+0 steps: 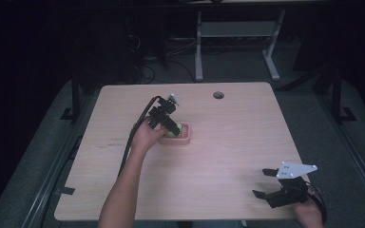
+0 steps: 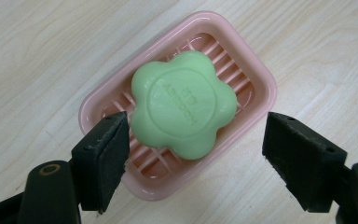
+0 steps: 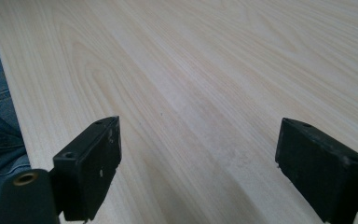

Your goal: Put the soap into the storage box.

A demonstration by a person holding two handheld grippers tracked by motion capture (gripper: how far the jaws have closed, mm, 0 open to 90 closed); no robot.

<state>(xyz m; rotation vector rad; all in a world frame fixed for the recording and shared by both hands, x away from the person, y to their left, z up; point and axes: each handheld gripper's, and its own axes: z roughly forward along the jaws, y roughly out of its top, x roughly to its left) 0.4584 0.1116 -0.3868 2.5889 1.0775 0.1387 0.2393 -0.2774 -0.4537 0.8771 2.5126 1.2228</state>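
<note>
A green flower-shaped soap point(image 2: 184, 103) lies in a pink ribbed soap dish point(image 2: 256, 74) on the wooden table. In the high view the dish point(image 1: 185, 138) sits near the table's middle, left of centre, with the soap point(image 1: 174, 131) partly hidden by my left gripper point(image 1: 169, 124). That left gripper point(image 2: 196, 144) hangs just above the dish, open, its jaws apart on either side of the soap and holding nothing. My right gripper point(image 1: 264, 183) rests open at the table's near right corner. Bare wood lies between the right gripper's point(image 3: 198, 163) jaws.
The light wooden table point(image 1: 228, 142) has a round cable hole point(image 1: 218, 95) near its far edge. A person's jeans point(image 3: 0, 121) show past the table edge in the right gripper view. Dark floor and a white desk frame point(image 1: 237, 42) lie beyond the table.
</note>
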